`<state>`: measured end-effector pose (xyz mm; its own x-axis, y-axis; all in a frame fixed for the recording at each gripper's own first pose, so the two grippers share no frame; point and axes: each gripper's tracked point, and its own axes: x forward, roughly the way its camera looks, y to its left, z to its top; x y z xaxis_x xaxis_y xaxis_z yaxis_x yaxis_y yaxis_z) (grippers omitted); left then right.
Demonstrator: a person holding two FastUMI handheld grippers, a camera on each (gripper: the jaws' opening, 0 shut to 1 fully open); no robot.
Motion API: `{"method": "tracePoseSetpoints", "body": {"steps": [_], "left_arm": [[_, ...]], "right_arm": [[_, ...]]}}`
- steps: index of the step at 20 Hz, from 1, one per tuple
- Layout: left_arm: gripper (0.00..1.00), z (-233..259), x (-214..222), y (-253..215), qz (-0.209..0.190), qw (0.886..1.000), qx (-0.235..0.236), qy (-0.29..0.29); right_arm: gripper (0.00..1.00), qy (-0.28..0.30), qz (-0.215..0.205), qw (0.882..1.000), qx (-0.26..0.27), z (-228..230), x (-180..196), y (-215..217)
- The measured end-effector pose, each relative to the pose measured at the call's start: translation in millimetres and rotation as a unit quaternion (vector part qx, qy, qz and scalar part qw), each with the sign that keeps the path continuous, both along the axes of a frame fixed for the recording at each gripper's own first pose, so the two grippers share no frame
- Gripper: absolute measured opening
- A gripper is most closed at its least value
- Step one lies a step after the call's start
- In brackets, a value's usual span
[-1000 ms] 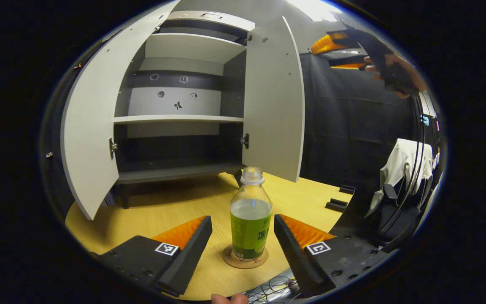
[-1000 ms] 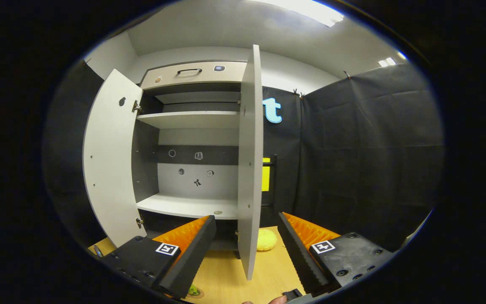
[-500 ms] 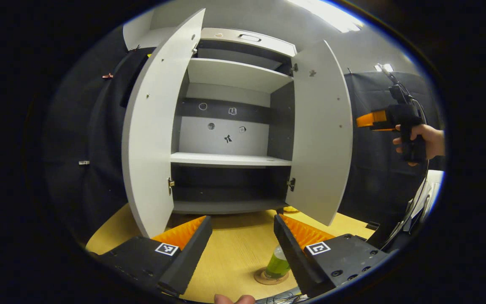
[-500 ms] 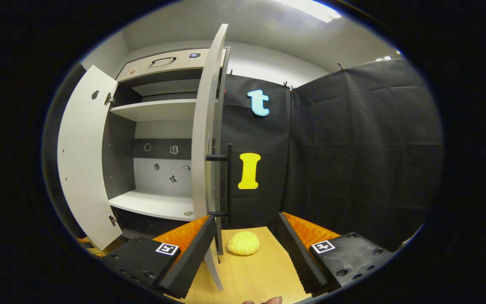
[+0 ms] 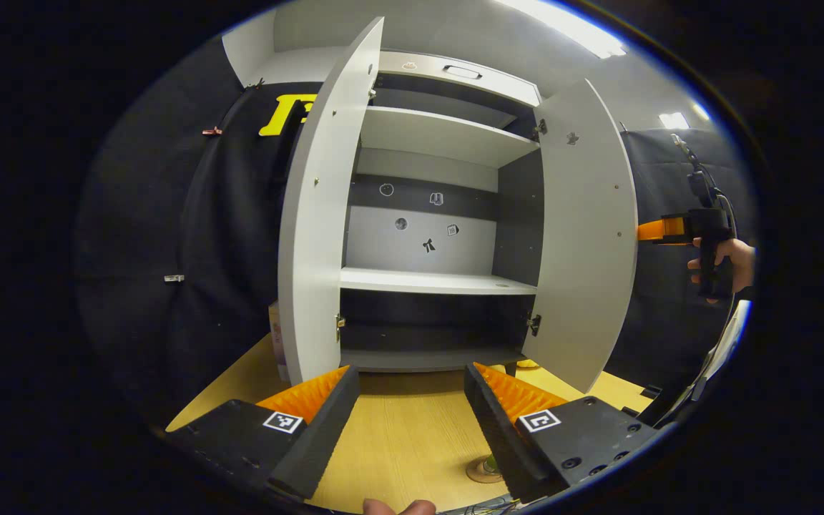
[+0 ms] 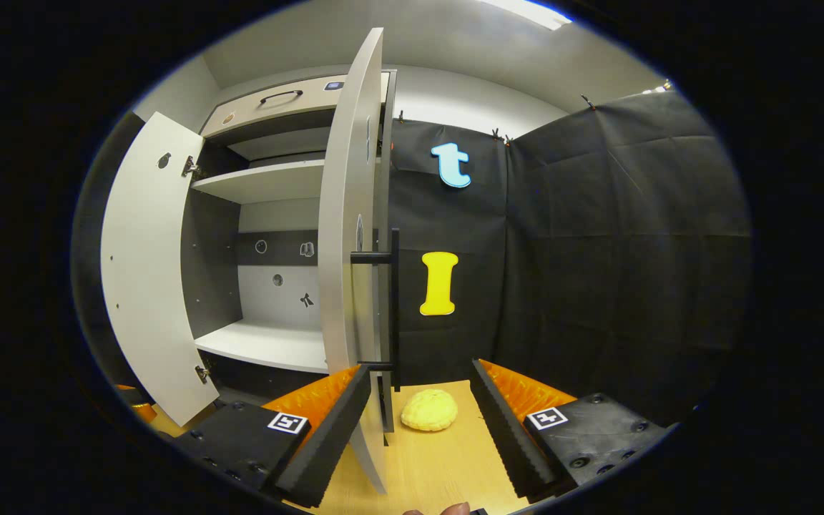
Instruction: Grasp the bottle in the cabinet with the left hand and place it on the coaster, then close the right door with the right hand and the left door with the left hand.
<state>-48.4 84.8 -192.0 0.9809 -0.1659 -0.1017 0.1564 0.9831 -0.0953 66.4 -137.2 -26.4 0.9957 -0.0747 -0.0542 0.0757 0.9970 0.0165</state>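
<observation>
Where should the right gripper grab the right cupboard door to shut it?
Probably the black bar handle on the right door's outer face. It stands upright along the free edge, off the panel on two posts. The open right gripper could come from outside, fingers either side.

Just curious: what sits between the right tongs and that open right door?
Nothing: in the right gripper view, bare tabletop separates the right tongs from the right door.

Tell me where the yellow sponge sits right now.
In the right gripper view, the yellow sponge lies on the wooden table, just right of the open right door's bottom corner, ahead of the right gripper.
</observation>
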Motion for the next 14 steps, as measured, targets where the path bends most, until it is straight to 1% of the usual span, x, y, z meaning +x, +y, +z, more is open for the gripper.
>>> {"method": "tracePoseSetpoints", "body": {"steps": [4, 8, 14], "left_arm": [[0.94, 2.9, -5.7, 23.4, 0.015, 1.000, 0.007, -0.001], [0.94, 3.2, -9.7, 45.8, 0.035, 0.999, 0.004, 0.003], [0.94, 13.5, -11.2, 67.2, 0.051, 0.999, 0.003, -0.003]], "right_arm": [[0.96, -0.001, 0.030, 0.999, 0.015, -2.9, 2.6, 36.5], [0.96, -0.002, 0.063, 0.998, 0.015, -4.4, 10.3, 74.4], [0.97, 0.004, 0.092, 0.995, 0.024, -10.6, 34.7, 122.5]]}}
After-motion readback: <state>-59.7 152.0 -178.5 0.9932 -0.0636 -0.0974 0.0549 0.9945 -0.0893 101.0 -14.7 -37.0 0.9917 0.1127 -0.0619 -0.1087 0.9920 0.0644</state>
